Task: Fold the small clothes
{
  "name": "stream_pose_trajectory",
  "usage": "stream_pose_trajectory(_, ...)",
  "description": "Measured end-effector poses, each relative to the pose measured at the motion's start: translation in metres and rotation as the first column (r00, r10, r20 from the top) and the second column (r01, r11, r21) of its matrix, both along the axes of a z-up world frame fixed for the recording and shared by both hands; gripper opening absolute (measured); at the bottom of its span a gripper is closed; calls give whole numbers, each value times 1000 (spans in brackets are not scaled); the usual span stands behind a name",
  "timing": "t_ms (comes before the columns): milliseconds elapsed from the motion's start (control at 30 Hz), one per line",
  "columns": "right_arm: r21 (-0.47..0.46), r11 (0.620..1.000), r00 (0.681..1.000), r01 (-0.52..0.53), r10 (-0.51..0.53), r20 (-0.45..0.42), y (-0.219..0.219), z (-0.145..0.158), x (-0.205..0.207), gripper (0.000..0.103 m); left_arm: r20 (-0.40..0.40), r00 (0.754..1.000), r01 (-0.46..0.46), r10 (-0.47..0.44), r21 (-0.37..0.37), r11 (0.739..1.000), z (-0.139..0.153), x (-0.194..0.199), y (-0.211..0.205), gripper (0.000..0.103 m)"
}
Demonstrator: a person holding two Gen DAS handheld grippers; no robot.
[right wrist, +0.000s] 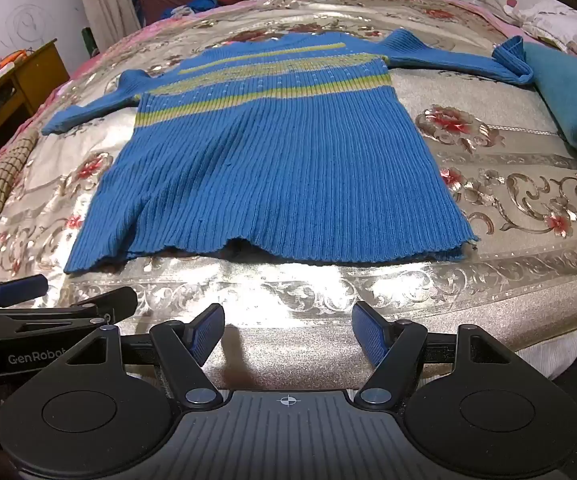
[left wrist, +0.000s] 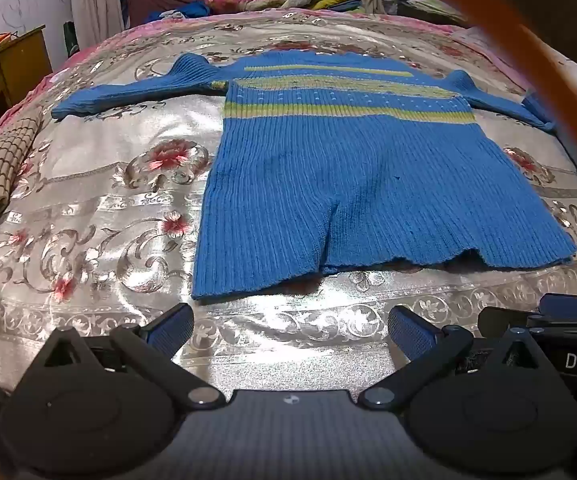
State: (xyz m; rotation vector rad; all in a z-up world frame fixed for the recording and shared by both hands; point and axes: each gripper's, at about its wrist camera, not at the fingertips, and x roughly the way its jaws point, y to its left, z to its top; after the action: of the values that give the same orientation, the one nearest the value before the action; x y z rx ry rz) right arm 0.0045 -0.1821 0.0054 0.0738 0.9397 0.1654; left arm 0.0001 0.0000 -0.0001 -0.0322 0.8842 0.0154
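Both my black tongs, left gripper (left wrist: 291, 330) and right gripper (right wrist: 287, 330), hang wide open and empty just short of the blue ribbed knit sweater with yellow-green stripes (left wrist: 348, 184), spread flat on the shiny floral bedspread (left wrist: 108, 184), so I'd pinch one sleeve cleanly and fold inward.

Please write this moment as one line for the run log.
stage: before first fold | blue sweater: flat on bedspread, sleeves spread | left gripper: open, empty | right gripper: open, empty
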Motion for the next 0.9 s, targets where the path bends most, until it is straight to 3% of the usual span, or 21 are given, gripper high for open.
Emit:
stream_pose_trajectory(267, -6, 1000, 1000, -2, 2, -1, 1, -1, 1, 71, -25, 1000, -6, 5, -25, 1000, -4, 3, 5, 103)
stream_pose_trajectory(667, -6, 1000, 1000, -3, 3, -1, 1, -1, 1, 74, -20, 999, -30, 29, 0, 1000, 5, -7, 3, 103)
stream_pose_trajectory(900, -9, 1000, 1000, -3, 4, 19, 2, 3, -2, 74, -3, 1000, -19, 19, -55, 998, 13, -16, 6, 103)
